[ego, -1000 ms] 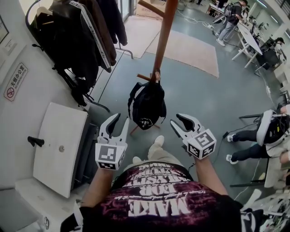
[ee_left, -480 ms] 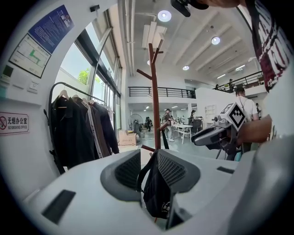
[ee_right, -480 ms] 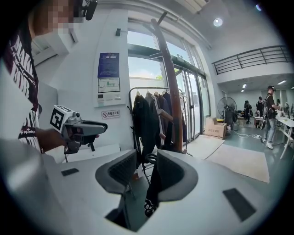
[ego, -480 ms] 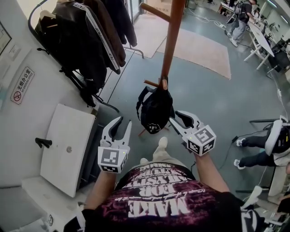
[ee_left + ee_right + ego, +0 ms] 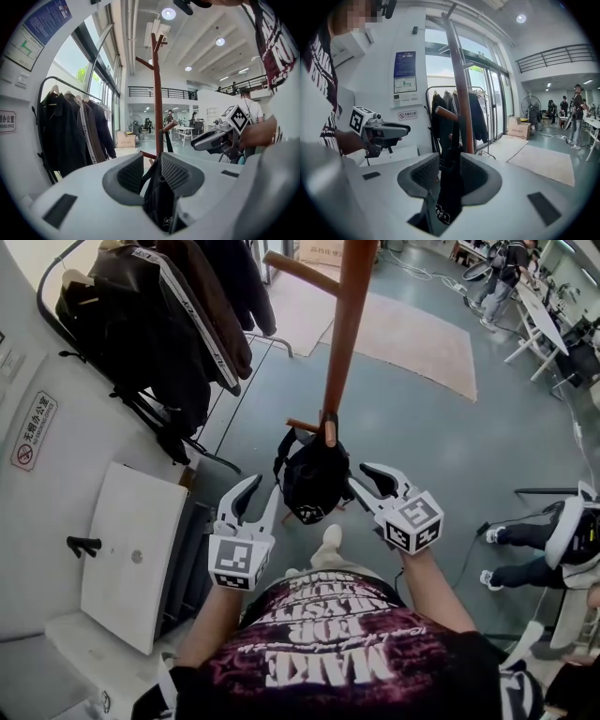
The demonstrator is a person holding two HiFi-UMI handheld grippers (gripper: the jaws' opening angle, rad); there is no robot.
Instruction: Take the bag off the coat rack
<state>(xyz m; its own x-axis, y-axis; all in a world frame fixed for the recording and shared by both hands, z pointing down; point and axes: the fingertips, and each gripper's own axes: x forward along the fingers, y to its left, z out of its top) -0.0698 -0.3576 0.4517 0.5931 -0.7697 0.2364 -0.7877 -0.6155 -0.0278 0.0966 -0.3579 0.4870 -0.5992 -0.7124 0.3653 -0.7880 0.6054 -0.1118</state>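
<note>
A black bag [image 5: 312,476] hangs by its strap from a low peg [image 5: 307,426] of the wooden coat rack [image 5: 349,324]. My left gripper [image 5: 261,493] is open just left of the bag, at its lower side. My right gripper [image 5: 360,480] is open close against the bag's right side. In the left gripper view the bag [image 5: 158,197] shows beyond the gap of the open jaws, with the rack's pole [image 5: 157,93] behind and the right gripper [image 5: 208,138] to the right. The right gripper view shows the bag [image 5: 450,187] the same way, beside the pole [image 5: 462,103], with the left gripper [image 5: 396,128] at left.
A clothes rail with dark jackets [image 5: 169,324] stands at the left. A white cabinet top [image 5: 131,549] is below it, against the wall. A beige rug [image 5: 403,334] lies beyond the rack. A seated person [image 5: 548,540] and tables with people [image 5: 525,296] are at the right.
Both grippers have moved forward and closer in on the bag. The right gripper's tips now reach the bag's side. The jaws stay as wide as before.
</note>
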